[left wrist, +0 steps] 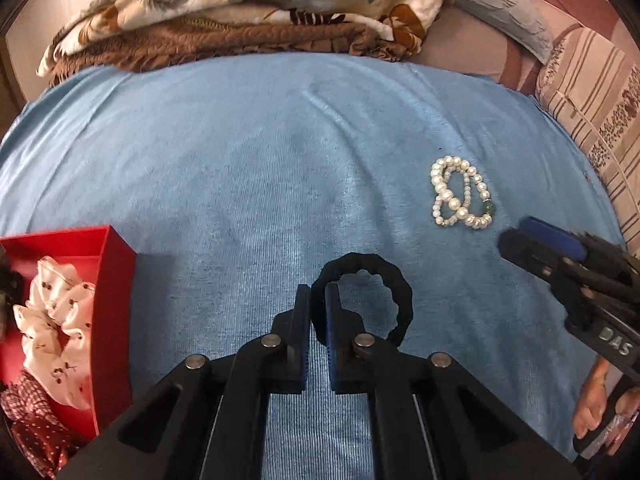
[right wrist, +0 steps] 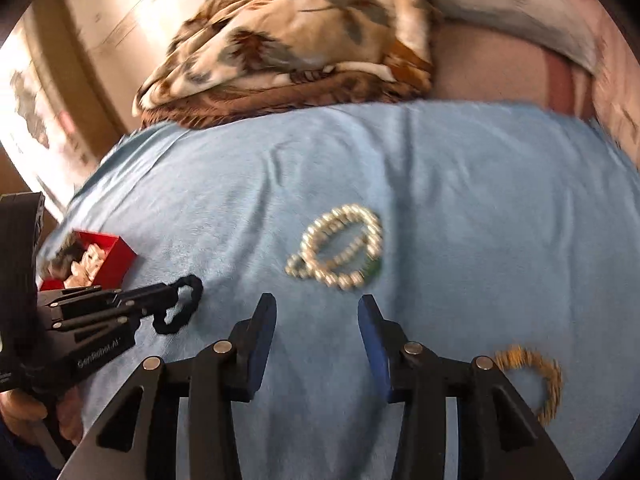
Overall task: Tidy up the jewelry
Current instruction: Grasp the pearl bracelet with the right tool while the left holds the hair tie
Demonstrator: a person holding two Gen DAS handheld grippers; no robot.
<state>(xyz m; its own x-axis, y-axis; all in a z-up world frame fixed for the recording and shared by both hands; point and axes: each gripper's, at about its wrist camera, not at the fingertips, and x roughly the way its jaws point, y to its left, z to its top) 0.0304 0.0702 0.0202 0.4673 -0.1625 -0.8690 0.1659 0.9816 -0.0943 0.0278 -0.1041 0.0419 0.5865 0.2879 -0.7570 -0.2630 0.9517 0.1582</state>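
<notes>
- A bed under a smooth light-blue velvety cloth [left wrist: 248,168] carries everything.
- Left gripper [left wrist: 318,292] jaws clamp a black ruffled hair tie [left wrist: 394,300]; the red cardboard box [left wrist: 116,276] sits at the cloth's left edge, just left of them.
- Right gripper [right wrist: 316,308] jaws stand apart, empty; the white pearl bracelets [right wrist: 340,248] lie just ahead, mid-cloth.

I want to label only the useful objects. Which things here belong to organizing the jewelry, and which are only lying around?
Part of the job:
- black hair tie, held in the left gripper
- pearl bracelets
- gold bracelet
- red box
- right gripper, open with nothing between its fingers

Just lying about:
- floral blanket
- striped pillow
- blue cloth
</notes>
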